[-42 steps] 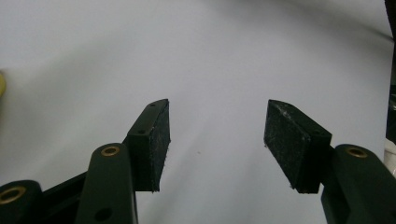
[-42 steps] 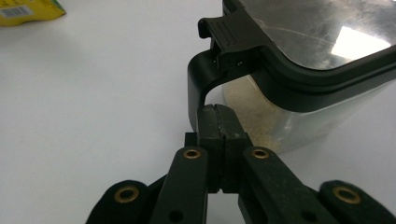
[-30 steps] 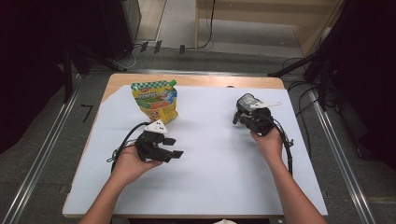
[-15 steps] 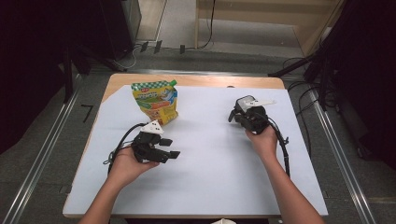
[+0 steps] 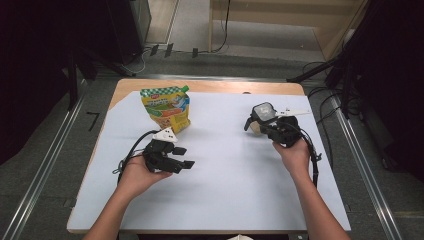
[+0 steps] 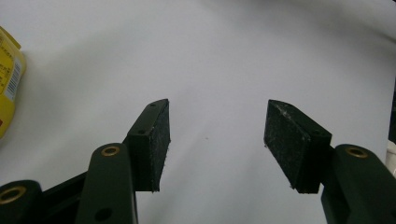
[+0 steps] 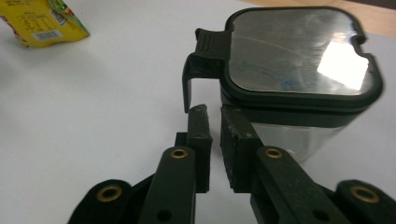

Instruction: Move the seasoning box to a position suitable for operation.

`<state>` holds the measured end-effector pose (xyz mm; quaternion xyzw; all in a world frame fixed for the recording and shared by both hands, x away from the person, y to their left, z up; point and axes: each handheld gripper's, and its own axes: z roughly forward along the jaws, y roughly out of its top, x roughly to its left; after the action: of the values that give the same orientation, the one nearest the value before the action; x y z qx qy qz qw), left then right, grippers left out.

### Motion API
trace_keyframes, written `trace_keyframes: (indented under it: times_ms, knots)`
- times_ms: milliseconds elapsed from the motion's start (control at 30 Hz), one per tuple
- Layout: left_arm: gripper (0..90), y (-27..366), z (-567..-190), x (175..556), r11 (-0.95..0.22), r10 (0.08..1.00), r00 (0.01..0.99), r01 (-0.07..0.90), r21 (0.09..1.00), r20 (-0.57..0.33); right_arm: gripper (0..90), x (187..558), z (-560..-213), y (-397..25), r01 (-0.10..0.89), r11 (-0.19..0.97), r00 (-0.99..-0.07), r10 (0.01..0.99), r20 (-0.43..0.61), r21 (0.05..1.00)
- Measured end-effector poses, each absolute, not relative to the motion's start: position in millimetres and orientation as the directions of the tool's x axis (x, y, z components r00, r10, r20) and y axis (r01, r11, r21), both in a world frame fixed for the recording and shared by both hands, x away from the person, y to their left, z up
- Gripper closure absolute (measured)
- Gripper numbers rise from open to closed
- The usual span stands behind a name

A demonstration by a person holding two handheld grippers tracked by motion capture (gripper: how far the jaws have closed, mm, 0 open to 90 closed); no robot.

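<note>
Both your forearms rise from the bottom edge: your left gripper (image 5: 179, 157) lies level at centre-left, jaws spread wide and pointing right, while your right gripper (image 7: 215, 122), jaws nearly together and empty, noses against the upright lidded container (image 7: 299, 79) at upper right.

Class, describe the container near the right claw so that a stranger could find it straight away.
Start at the white table and go to its far right part, where the right claw sits. Just beyond it stands a clear container with a black-rimmed, shiny lid; the only other item is a yellow snack pouch.
</note>
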<state>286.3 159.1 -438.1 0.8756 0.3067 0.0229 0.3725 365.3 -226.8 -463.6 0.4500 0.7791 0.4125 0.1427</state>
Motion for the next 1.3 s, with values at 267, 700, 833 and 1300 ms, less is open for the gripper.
trace_keyframes:
  times_ms: [267,700,833,1300]
  knots:
    - [41.6,155,-439,288,-0.541,0.546,0.816,0.517,0.663,-0.19,50.9,363,-462,-240,0.564,0.21,-0.498,0.858,0.126,0.799]
    - [41.6,159,-440,285,-0.539,0.555,0.81,0.523,0.661,-0.188,22.7,371,-471,-247,0.571,0.164,-0.447,0.884,0.138,0.804]
    - [41.6,161,-441,284,-0.536,0.56,0.806,0.528,0.659,-0.19,17.5,379,-480,-246,0.585,0.142,-0.446,0.879,0.171,0.799]
    - [41.6,166,-443,279,-0.524,0.57,0.796,0.544,0.655,-0.206,13.3,407,-510,-232,0.592,0.154,-0.452,0.876,0.168,0.791]
